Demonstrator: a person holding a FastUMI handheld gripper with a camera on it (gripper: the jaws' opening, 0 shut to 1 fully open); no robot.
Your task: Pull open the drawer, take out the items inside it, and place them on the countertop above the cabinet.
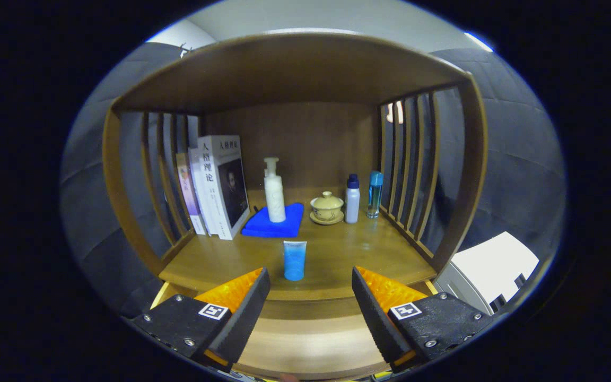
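Ahead, blue tube [294,260] upright on countertop [337,254]; tool [311,302] spread, empty.

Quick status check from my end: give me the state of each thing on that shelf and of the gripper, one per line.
gripper: open, fingers apart, holding nothing
blue tube: upright near the countertop's front edge, just ahead of the fingers
pump bottle: upright on the blue cloth
blue cloth: folded flat
lidded cup: lid on, sitting on its saucer
white bottle: upright, capped
clear blue bottle: upright, capped
books: standing, leaning left
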